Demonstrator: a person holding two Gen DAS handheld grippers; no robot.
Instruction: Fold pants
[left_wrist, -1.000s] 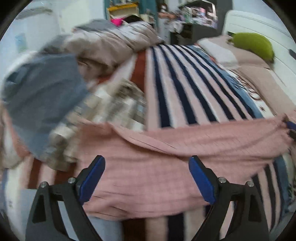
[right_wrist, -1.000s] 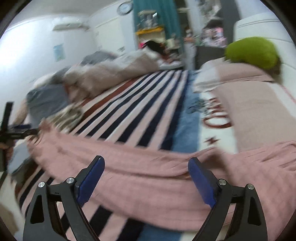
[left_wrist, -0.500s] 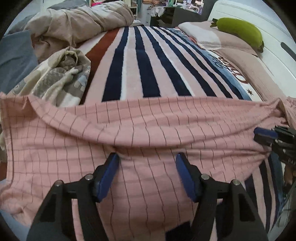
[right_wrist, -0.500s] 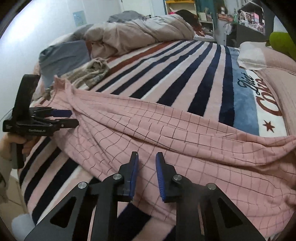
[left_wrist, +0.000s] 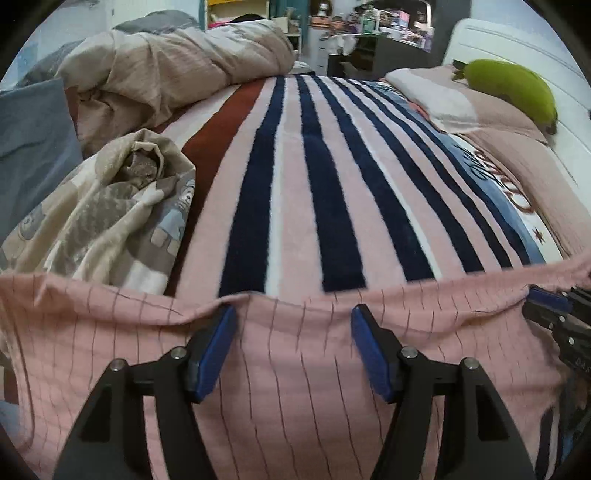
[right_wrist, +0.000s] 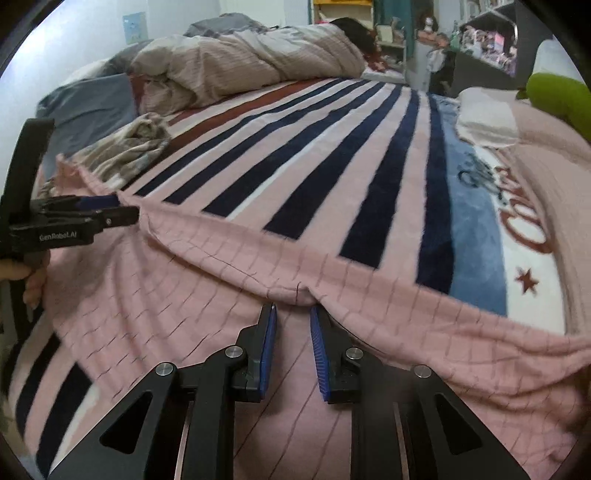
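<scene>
The pink checked pants (left_wrist: 295, 369) lie spread across the near edge of a striped bed. In the left wrist view my left gripper (left_wrist: 291, 317) grips the pants' far edge, jaws partly closed around a bunch of cloth. In the right wrist view my right gripper (right_wrist: 291, 314) is shut on a fold of the pants (right_wrist: 258, 266), jaws nearly together. The left gripper also shows at the left of the right wrist view (right_wrist: 122, 210), pinching the cloth edge. The right gripper shows at the right of the left wrist view (left_wrist: 543, 299).
A striped pink and navy blanket (left_wrist: 314, 166) covers the bed. A crumpled patterned cloth (left_wrist: 110, 206) and a beige duvet (left_wrist: 166, 66) lie at the left. Pillows and a green plush (left_wrist: 517, 88) sit at the right by the white headboard.
Both grippers closed on the pants' far edge and pulled it toward me. More of the striped blanket now shows beyond the pants.
</scene>
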